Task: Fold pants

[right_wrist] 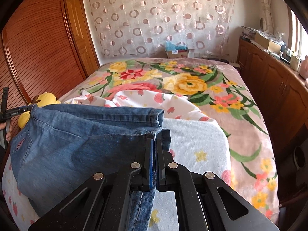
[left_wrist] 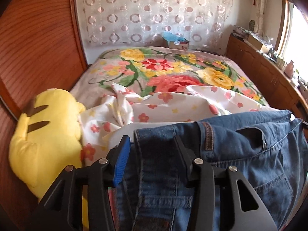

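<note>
Item: jeans [right_wrist: 77, 140], lying across the near end of the bed [right_wrist: 250, 127], mid-fold. Right gripper [right_wrist: 154, 144] clamped tight on the hem; left gripper [left_wrist: 152, 144] wide apart, straddling the waistband, gripping nothing. Next move, likely: left closes on denim, then both carry it over; open bedspread ahead, plush [left_wrist: 48, 130] crowding left, cabinets [right_wrist: 279, 88] right.

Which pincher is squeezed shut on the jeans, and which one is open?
The right gripper is squeezed shut on the jeans, pinching the hem. The left gripper is open, its fingers wide apart with denim lying between them.
</note>
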Motion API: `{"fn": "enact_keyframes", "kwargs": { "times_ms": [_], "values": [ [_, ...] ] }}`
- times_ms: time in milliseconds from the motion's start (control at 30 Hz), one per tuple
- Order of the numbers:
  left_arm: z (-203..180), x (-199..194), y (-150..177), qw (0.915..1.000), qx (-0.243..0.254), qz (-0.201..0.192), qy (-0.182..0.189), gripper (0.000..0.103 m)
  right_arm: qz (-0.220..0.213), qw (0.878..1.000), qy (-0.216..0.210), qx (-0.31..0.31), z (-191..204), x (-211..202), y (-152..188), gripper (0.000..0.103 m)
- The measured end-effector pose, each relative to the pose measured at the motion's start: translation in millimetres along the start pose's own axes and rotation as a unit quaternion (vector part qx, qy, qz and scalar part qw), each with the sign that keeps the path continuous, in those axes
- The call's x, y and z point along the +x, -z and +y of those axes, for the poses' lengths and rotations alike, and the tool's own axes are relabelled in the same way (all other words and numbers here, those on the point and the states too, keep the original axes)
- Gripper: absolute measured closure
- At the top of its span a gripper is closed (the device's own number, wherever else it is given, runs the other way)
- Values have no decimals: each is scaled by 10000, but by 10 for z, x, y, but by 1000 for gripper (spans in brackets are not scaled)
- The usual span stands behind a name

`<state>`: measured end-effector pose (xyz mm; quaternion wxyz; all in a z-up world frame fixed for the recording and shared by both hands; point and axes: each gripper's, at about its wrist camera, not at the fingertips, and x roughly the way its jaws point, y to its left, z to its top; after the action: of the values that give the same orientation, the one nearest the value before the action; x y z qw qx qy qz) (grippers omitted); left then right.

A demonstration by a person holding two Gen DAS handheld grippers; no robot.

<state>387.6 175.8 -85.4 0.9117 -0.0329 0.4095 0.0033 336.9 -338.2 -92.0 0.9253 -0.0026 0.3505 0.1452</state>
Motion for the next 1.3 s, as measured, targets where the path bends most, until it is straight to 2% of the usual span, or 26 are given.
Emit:
{"fn": "enact_keyframes", "kwargs": {
  "times_ms": [67, 167, 200, 267, 500, 700, 900, 1000, 1067, 1200, 1300],
  "values": [
    [-1, 54, -3, 9999, -75, -25, 97, 59, 45, 10000, -10, 36, -34, 34, 11, 102],
    [6, 85, 10, 9997, -159, 26, 185, 77, 81, 10000, -26, 48, -42, 54, -6, 102],
    [-3, 91, 20, 9998, -155, 47, 116, 86, 89, 9999, -31, 46, -32, 55, -19, 102],
    [-29, 62, 28, 9999, -107, -6, 121, 92, 75, 10000, -46, 38, -35, 46, -27, 102],
    [-6, -432, -43, 9989, -28, -457, -140, 94, -401, 9991, 53, -146, 51, -234, -88, 102],
    [179, -599, -182, 9966, -172, -676, -449, 95, -861, 9958, 166, -246, 151, -445, -307, 102],
    [294, -357, -146, 9970, -237, -432, -600, 95, -611, 9957, 439, -547, 339, -94, -416, 102],
    [274, -289, -69, 9979, -242, -269, -536, 94, -353, 9965, 507, -565, 375, 113, -437, 102],
    [223, -321, -17, 9979, -118, -249, -582, 91, -279, 9967, 517, -554, 403, 166, -480, 102],
    [143, -475, 52, 9961, 133, -332, -811, 75, -216, 9980, 393, -453, 411, 112, -504, 102],
    [99, -606, 77, 9967, 216, -436, -651, 56, -243, 9977, 451, -446, 379, 16, -557, 95]
  ]
}}
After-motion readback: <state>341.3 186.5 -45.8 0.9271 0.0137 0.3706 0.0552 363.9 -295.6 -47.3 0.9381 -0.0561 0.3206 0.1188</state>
